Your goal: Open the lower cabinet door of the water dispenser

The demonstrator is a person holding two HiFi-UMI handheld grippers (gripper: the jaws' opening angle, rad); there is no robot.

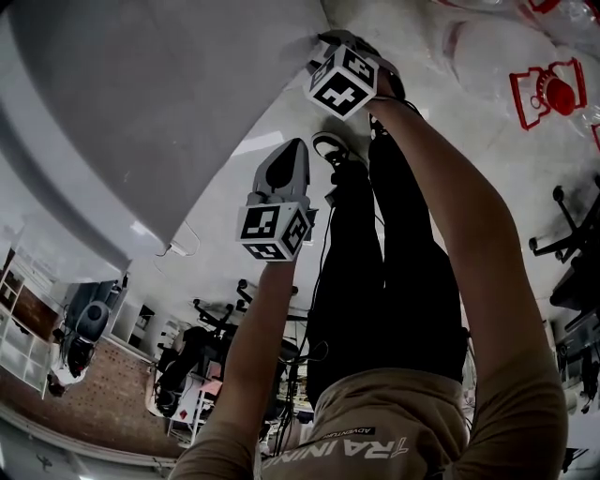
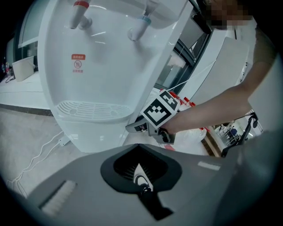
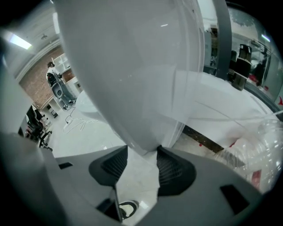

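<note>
Dispenser bulk fills most of the scene: the white water dispenser (image 2: 101,66) stands on a pale floor (image 2: 26,132), and its curved body takes up the upper left of the head view. The lower cabinet door (image 2: 104,134) is the white front below the drip tray (image 2: 90,109). No view shows clearly whether it has swung away from the body.

The person bends low, both bare forearms reaching toward the dispenser's side. The right tool (image 3: 142,152) is at the right edge of the dispenser, just below tray level. In the right gripper view its ribbed pads stand apart on either side of a white panel edge that comes down between them. They appear to pinch that edge, most likely the door's, though the wide-angle curve makes the contact hard to judge.

The left tool (image 1: 284,171) hangs in the air, apart from the dispenser. Its jaws are drawn together to a point with nothing between them.

A red-capped tap (image 2: 79,13) and a blue-capped tap (image 2: 140,27) sit above the tray, with a small red label (image 2: 78,63) between them. A thin white cord (image 2: 40,152) trails across the floor.
</note>
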